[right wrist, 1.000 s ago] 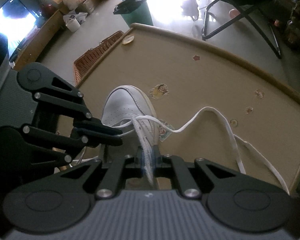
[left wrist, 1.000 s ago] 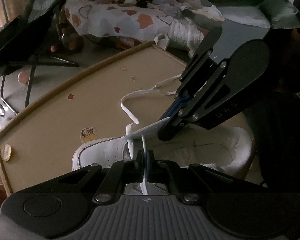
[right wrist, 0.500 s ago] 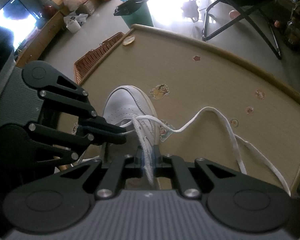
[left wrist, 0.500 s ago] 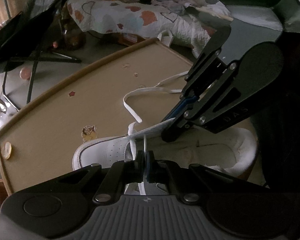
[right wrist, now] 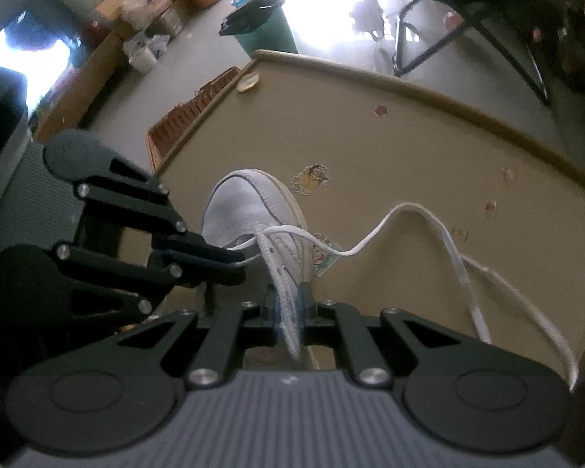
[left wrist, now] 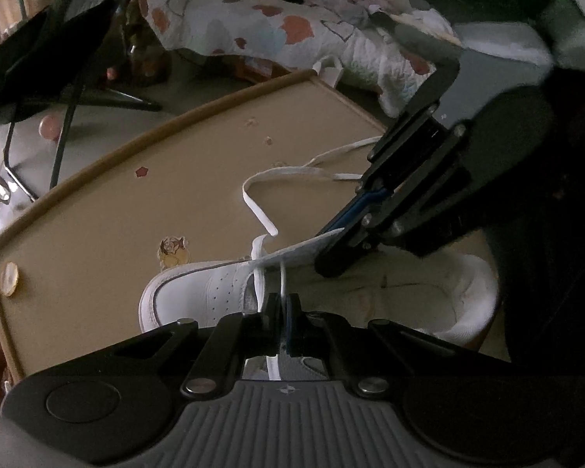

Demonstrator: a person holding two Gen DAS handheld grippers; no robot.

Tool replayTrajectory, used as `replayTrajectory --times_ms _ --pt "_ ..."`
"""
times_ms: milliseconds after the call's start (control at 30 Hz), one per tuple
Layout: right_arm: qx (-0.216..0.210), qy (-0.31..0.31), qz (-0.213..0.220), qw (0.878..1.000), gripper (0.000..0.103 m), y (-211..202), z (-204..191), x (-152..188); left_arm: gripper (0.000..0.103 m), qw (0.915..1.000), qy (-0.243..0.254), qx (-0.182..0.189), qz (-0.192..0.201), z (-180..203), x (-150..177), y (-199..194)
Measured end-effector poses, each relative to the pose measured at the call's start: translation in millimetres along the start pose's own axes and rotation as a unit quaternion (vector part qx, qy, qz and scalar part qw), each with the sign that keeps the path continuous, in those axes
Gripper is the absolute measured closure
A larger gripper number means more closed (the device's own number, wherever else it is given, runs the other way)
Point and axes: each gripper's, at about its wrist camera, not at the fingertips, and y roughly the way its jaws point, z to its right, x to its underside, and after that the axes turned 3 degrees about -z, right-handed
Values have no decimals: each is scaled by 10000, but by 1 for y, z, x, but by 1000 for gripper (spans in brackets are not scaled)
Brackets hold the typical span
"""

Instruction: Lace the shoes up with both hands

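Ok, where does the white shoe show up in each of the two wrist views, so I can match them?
Left wrist view: the white shoe lies low and centre, toe pointing left, just beyond the left gripper.
Right wrist view: the shoe sits at centre, toe pointing away, beyond the right gripper.
Shared landmark: the cartoon sticker on the table beside the toe.
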Motion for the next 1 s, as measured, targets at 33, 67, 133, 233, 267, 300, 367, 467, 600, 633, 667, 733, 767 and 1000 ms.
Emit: replayTrajectory --times_ms 33,67,133,233,267,300,367,467,600,633,667,733,767,1000 --pt "-151 208 14 9997 93 0 7 0 100 10000 2 -1 1 0 0 0" --pt "-329 445 35 9985 93 0 16 1 100 10000 3 0 1 0 0 0" --pt "-651 849 91 9942 92 1 31 4 100 10000 -13 10 10 0 0 0" --pt "-913 1153 153 9890 92 2 42 8 100 10000 -10 11 30 0 1 1" --pt "-927 1154 156 9889 92 2 42 8 100 10000 3 4 32 0 1 1" --pt "-921 1133 151 9892 92 2 42 8 100 10000 21 -4 31 1 1 1" --pt "-887 1074 131 9902 92 3 40 7 100 10000 93 -21 23 3 0 1" --pt "-836 992 118 9915 92 2 38 6 100 9999 147 -19 24 4 -1 -1" --pt "-757 895 117 9930 92 2 35 6 100 9999 168 -7 18 5 -3 -2" --pt "-739 875 116 9934 92 1 35 6 100 9999 161 -17 16 5 -3 -2" --pt "-721 856 114 9937 92 1 34 5 100 9999 150 -25 16 4 -4 -2" --pt "-693 829 112 9941 92 1 33 5 100 9999 119 -47 19 4 -5 -2" --pt "-681 815 111 9943 92 1 32 5 100 9999 111 -55 20 5 -5 -2" --pt "-646 777 108 9948 92 0 31 6 100 9999 126 -72 28 6 -7 -2"
